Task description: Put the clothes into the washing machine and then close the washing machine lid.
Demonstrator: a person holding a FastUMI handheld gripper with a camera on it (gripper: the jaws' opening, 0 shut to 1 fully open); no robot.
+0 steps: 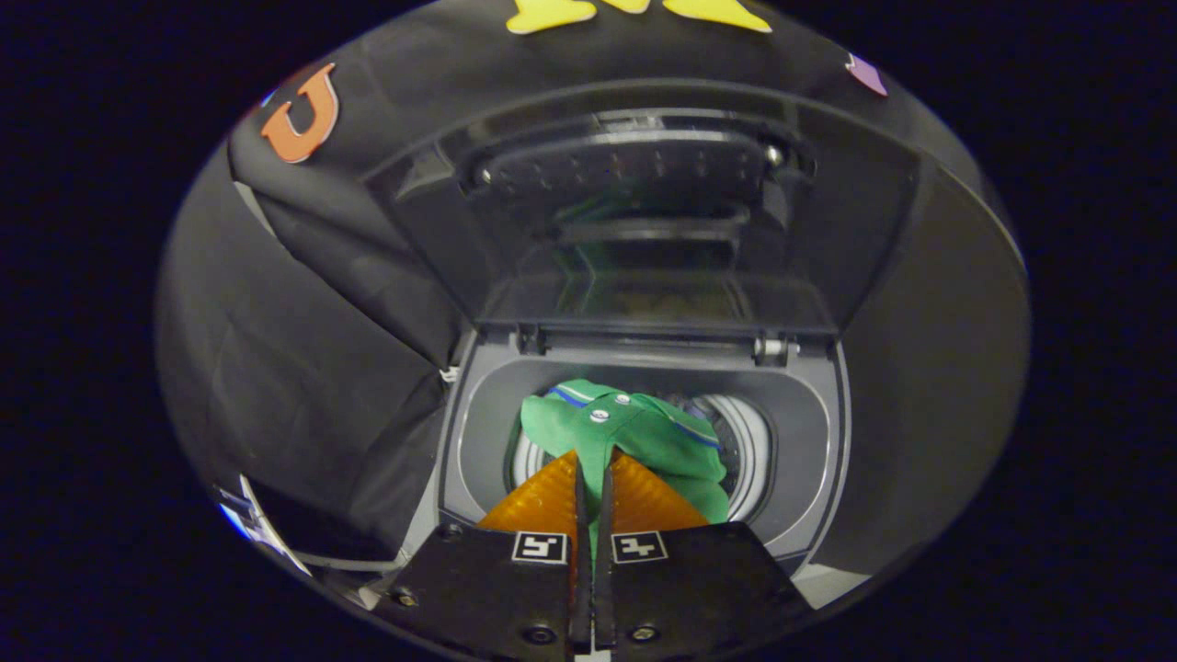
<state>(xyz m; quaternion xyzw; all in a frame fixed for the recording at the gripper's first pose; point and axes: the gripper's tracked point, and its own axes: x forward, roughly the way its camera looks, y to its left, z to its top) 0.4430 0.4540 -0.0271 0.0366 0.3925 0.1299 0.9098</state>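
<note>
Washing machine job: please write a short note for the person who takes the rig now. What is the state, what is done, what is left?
Hand-held gripper: shut on the green shirt, fingers pinching a fold of it.
Green shirt: hangs over the drum opening of the washing machine, not yet let go.
Lid: open, standing upright behind the drum.
Done: shirt brought to the opening.
Left: lower and release the shirt, then close the lid.

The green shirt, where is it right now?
The green shirt hangs over the washing machine's drum opening, pinched between the gripper fingers, below the raised lid.
</note>
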